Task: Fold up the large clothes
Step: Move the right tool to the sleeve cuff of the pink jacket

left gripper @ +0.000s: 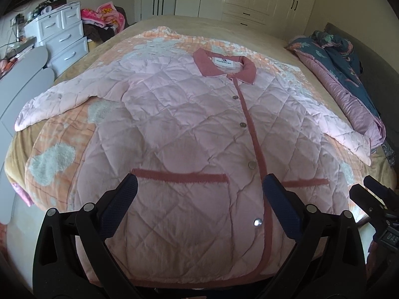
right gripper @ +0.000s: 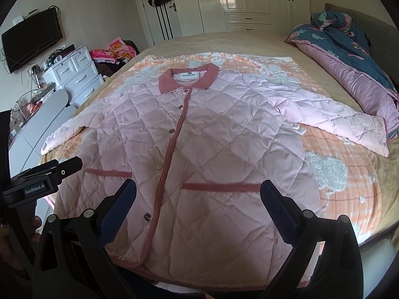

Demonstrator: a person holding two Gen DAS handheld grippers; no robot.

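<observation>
A pink quilted jacket (left gripper: 189,134) with a darker pink collar (left gripper: 224,66), button placket and two pocket trims lies flat, front up, on the bed, both sleeves spread sideways. It also shows in the right wrist view (right gripper: 204,144). My left gripper (left gripper: 199,186) is open and empty, held above the jacket's hem near the left pocket. My right gripper (right gripper: 198,191) is open and empty above the hem near the right pocket. The right gripper's body shows at the left wrist view's right edge (left gripper: 374,199), and the left gripper's body shows in the right wrist view (right gripper: 42,177).
An orange and white patterned blanket (right gripper: 336,169) lies under the jacket on the tan bed (right gripper: 249,42). A bunched blue and purple quilt (right gripper: 349,57) lies along the right side. White drawers (right gripper: 74,77) and a wall television (right gripper: 32,39) stand to the left, wardrobes (right gripper: 249,0) behind.
</observation>
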